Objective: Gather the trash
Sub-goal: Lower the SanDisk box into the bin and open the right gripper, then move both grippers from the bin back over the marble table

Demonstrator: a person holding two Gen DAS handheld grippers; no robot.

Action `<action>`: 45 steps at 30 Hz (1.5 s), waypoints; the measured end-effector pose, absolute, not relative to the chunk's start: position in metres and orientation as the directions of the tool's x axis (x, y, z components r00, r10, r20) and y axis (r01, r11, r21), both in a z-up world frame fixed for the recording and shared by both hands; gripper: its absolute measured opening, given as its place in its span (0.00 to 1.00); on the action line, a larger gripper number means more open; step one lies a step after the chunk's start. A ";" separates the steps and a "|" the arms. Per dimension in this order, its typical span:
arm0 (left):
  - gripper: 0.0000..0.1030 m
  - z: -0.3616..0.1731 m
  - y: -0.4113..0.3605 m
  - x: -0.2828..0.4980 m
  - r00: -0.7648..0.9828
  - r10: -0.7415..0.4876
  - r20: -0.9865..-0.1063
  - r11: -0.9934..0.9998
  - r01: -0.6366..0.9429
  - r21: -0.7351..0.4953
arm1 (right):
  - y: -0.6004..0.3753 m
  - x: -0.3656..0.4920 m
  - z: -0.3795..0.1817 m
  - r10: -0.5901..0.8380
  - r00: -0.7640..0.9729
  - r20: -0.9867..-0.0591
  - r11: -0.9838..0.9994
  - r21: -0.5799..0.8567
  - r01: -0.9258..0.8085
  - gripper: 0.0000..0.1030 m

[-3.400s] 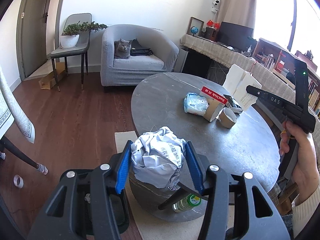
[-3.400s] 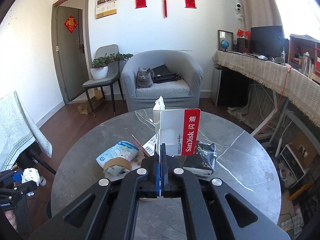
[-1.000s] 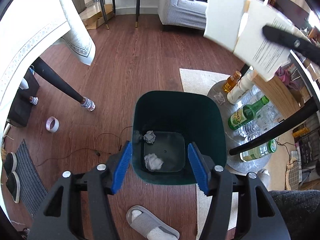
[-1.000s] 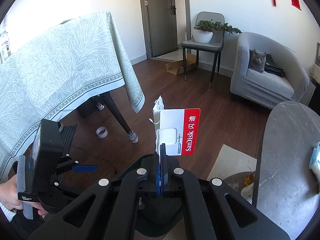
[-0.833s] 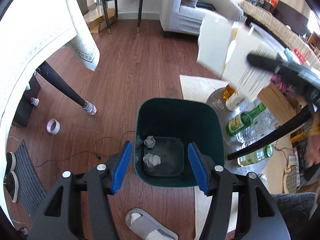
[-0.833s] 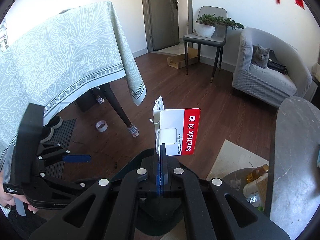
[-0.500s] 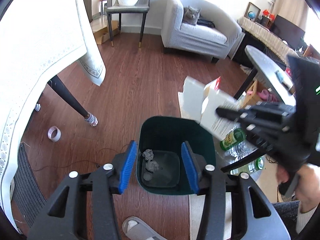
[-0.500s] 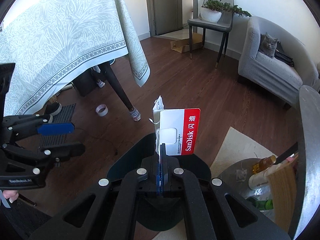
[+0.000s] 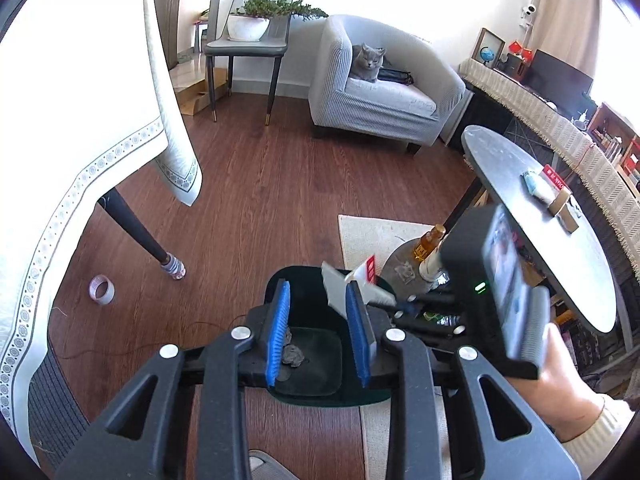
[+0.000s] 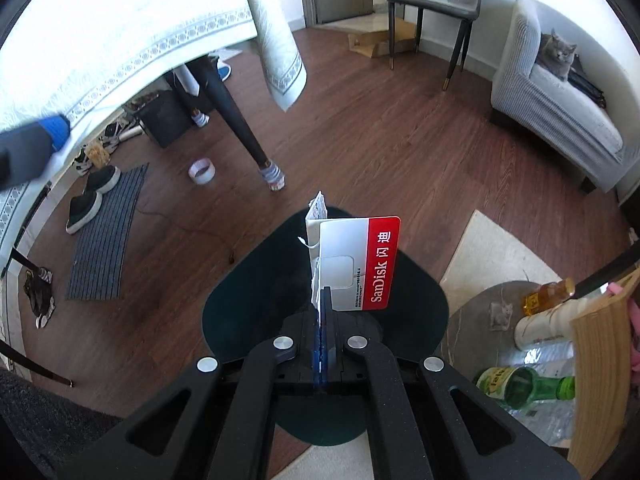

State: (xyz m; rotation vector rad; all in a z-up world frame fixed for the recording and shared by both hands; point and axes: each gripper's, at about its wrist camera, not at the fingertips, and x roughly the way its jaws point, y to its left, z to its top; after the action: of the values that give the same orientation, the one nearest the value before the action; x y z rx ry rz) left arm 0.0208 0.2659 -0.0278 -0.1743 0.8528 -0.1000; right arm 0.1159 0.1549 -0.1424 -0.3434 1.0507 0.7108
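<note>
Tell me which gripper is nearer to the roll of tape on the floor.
Left. The left gripper, empty and closing, is above the bin's tape-side edge. The right gripper, shut on the SanDisk card, is over the bin's far side from the tape roll.

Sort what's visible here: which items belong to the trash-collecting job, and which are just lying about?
Part of the job:
- SanDisk card package, clamped in the shut right gripper
- dark green bin below it
- crumpled paper in the bin
- left gripper, empty, jaws just closing

Lying about:
- tape roll
- slippers
- bottles
- cat on armchair
</note>
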 end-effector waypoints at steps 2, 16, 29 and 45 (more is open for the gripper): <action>0.29 -0.022 0.266 0.019 0.664 -0.162 -0.730 0.980 0.019 -0.200 | 0.157 0.114 -0.145 0.362 0.287 -0.887 0.725 0.074 -0.685 0.00; 0.29 -0.004 0.269 0.015 0.709 -0.173 -0.684 0.973 0.015 -0.231 | 0.159 0.105 -0.147 0.366 0.261 -0.893 0.698 0.078 -0.712 0.26; 0.29 0.009 0.257 0.017 0.747 -0.183 -0.639 0.968 0.025 -0.248 | 0.147 0.095 -0.096 0.434 0.337 -0.835 0.677 0.056 -0.734 0.26; 0.30 0.039 0.201 0.026 0.808 -0.208 -0.551 0.970 0.099 -0.221 | 0.048 0.093 -0.001 0.485 0.561 -0.671 0.768 0.022 -0.640 0.35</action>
State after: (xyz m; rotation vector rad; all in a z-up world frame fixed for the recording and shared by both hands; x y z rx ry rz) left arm 0.0258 0.2006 0.0386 -0.1851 0.6092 -0.1649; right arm 0.0934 0.0480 -0.0005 -0.2355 0.7128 0.6698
